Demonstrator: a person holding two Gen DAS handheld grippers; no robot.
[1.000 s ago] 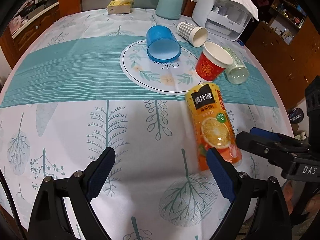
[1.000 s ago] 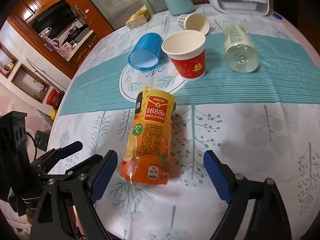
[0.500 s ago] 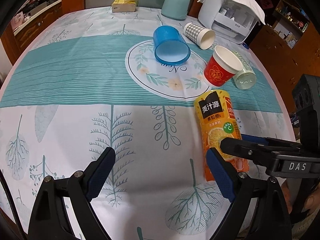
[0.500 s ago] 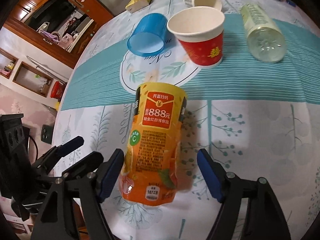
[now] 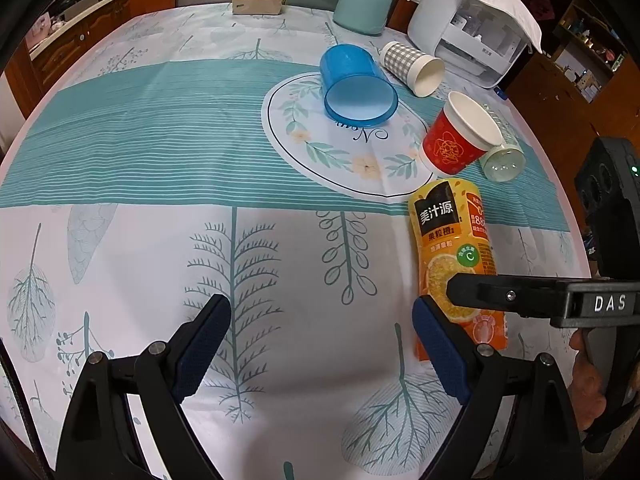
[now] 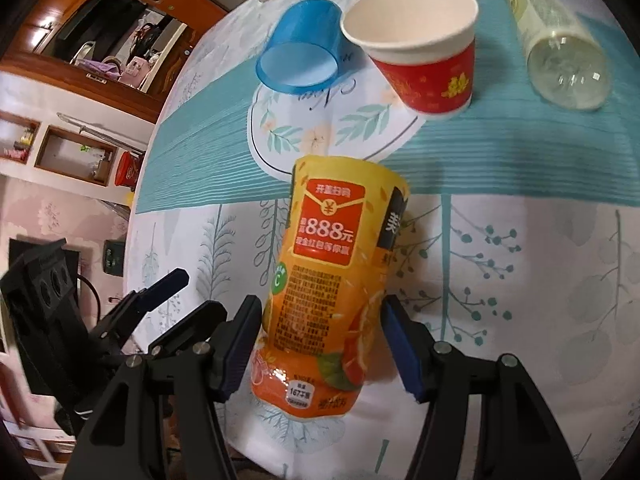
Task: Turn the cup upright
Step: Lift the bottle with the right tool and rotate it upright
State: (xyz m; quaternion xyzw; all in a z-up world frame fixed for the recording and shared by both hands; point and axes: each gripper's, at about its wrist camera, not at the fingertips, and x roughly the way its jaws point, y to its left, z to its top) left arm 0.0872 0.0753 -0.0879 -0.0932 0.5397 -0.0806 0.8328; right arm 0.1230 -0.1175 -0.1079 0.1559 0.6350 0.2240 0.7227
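Note:
An orange juice bottle-shaped cup point(image 6: 328, 292) lies on its side on the tablecloth; it also shows in the left wrist view point(image 5: 454, 256). My right gripper point(image 6: 320, 340) is open, its jaws on either side of the cup's near end, close to its sides. One right finger point(image 5: 500, 294) crosses over the cup in the left wrist view. My left gripper point(image 5: 320, 344) is open and empty over the cloth, left of the cup.
A blue cup point(image 5: 354, 88) and a checked paper cup point(image 5: 412, 66) lie on their sides. A red paper cup point(image 5: 460, 136) stands upright beside a lying clear bottle point(image 5: 502, 156). A white appliance point(image 5: 472, 28), teal jar point(image 5: 362, 4) and yellow box point(image 5: 258, 0) stand at the back.
My right gripper has moved forward around the orange cup's near end and its jaws have narrowed toward the cup's sides. My left gripper's view has shifted slightly; it stays open.

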